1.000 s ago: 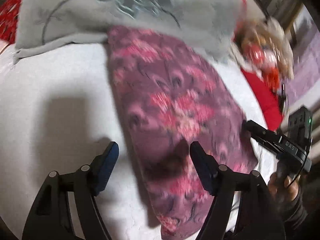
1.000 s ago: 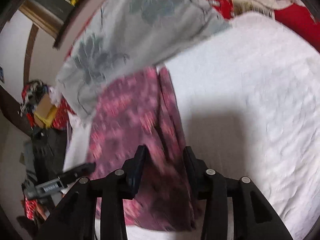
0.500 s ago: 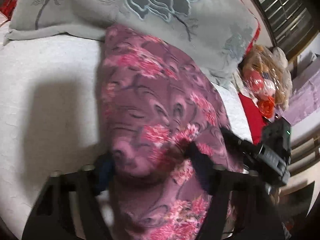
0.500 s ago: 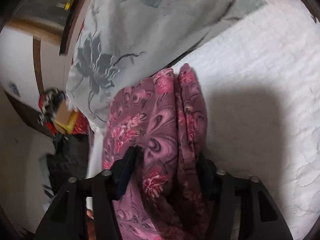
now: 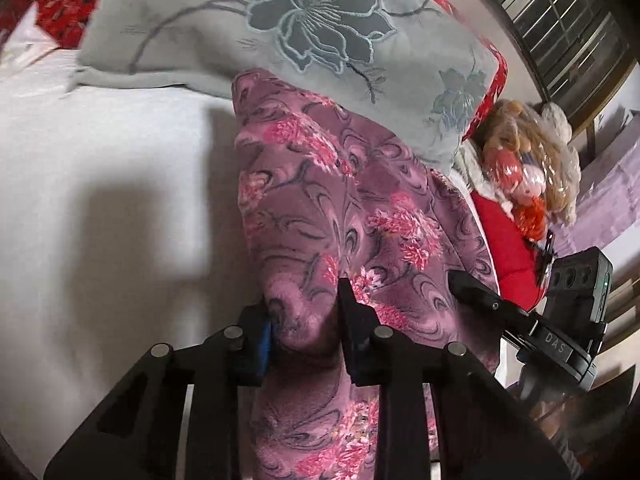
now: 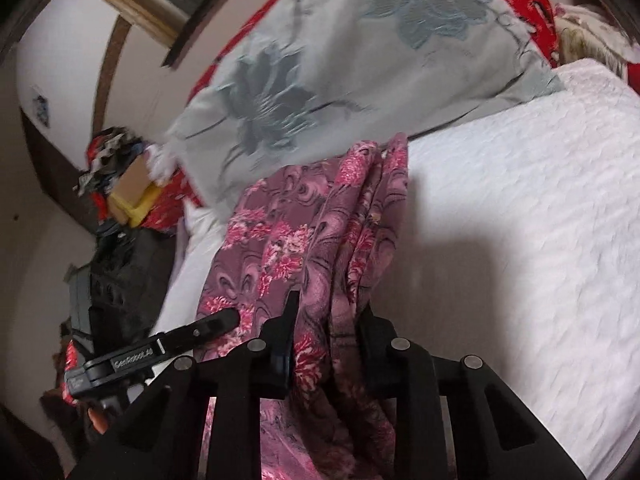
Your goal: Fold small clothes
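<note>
White quilted bed (image 6: 520, 220), grey flowered pillow (image 5: 320, 40) behind. Purple floral garment (image 5: 340, 200) lies on it; left gripper (image 5: 304, 332) and right gripper (image 6: 326, 336) are closing, near-edge cloth bunched between each one's jaws. Likely soft, light, floppy; best held by corners.

White quilted bed (image 6: 520, 240); grey floral pillow (image 5: 320, 32); barred window (image 5: 560, 12); possibly wooden headboard (image 6: 116, 52).
</note>
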`<state>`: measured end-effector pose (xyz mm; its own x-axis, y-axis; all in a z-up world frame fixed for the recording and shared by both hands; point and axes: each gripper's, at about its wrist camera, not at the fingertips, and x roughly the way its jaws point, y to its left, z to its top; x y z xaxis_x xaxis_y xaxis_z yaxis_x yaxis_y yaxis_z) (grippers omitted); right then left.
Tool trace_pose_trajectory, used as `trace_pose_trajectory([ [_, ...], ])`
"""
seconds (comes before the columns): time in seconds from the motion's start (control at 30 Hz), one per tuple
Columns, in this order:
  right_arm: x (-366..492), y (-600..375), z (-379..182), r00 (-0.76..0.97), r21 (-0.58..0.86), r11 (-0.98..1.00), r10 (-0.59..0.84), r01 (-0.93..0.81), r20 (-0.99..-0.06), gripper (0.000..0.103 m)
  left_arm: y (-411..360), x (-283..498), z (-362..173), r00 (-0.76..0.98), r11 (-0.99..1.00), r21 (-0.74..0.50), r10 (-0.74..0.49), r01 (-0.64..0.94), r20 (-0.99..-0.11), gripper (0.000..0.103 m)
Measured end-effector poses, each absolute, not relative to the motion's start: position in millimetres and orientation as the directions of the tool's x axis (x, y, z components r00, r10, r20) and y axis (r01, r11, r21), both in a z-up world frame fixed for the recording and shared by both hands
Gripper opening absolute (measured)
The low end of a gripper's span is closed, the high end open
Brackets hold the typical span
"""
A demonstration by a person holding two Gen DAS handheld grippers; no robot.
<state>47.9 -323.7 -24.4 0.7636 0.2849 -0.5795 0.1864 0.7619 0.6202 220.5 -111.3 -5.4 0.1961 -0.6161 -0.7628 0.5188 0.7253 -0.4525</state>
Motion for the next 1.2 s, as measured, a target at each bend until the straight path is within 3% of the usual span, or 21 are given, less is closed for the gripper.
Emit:
trace_pose_trajectory([
  [0.23,8.2,-279.2,-40.8,0.732,0.690,0.711,0.395,0.139,-0.555,0.026,-59.7,182.4,-14.9,0.184,0.776,-0.437,-0.562,0.455,-0.807,0.026],
  [0.3,7.5,-267.0,-58.4,0.680,0.651,0.738,0.386,0.177,-0.623,0.027,-58.5,176.0,-39.6,0.158,0.825,-0.362,-0.465,0.434,-0.871,0.033],
  [0.33,7.6,-263.6,-67.2,0.649,0.609,0.765,0.356,0.212,-0.673,0.032,-57.7,173.6,-46.7,0.146,0.833,-0.345,-0.442,0.432,-0.885,0.043],
  [0.37,6.4,-263.1,-72.8,0.633,0.588,0.774,0.338,0.235,-0.697,0.036,-51.5,170.0,-47.3,0.135,0.825,-0.366,-0.460,0.430,-0.878,0.043],
  [0.5,-2.2,-281.4,-54.4,0.676,0.613,0.732,0.292,0.297,-0.676,0.040,-43.4,168.1,-18.8,0.205,0.815,-0.347,-0.480,0.464,-0.853,0.043],
  [0.57,0.9,-288.5,-37.0,0.733,0.617,0.736,0.252,0.278,-0.632,0.040,-55.8,177.0,-5.5,0.226,0.806,-0.340,-0.491,0.485,-0.842,0.049],
  [0.67,26.3,-289.3,-22.6,0.774,0.635,0.742,0.268,0.215,-0.574,0.040,-85.5,195.3,-1.3,0.240,0.801,-0.309,-0.479,0.513,-0.844,0.051],
  [0.83,77.6,-275.3,-35.3,0.729,0.517,0.845,0.268,0.136,-0.630,0.026,-134.8,233.3,-25.4,0.306,0.844,-0.152,-0.346,0.514,-0.887,0.058],
  [0.93,102.3,-284.4,-74.7,0.622,0.384,0.896,0.172,0.223,-0.763,0.000,-148.8,255.3,-55.3,0.278,0.860,-0.097,-0.266,0.501,-0.923,0.076],
  [1.03,104.4,-295.7,-64.3,0.637,0.428,0.876,0.203,0.220,-0.744,0.000,-140.2,258.6,-44.6,0.256,0.856,-0.140,-0.299,0.497,-0.919,0.074],
  [1.07,100.8,-296.1,-56.0,0.642,0.429,0.877,0.204,0.216,-0.739,0.010,-131.4,255.8,-37.5,0.249,0.854,-0.164,-0.319,0.493,-0.914,0.074],
  [1.2,64.6,-287.6,-24.5,0.669,0.501,0.865,0.370,0.004,-0.645,0.014,-88.5,220.2,-17.7,0.279,0.843,-0.193,-0.370,0.502,-0.886,0.074],
])
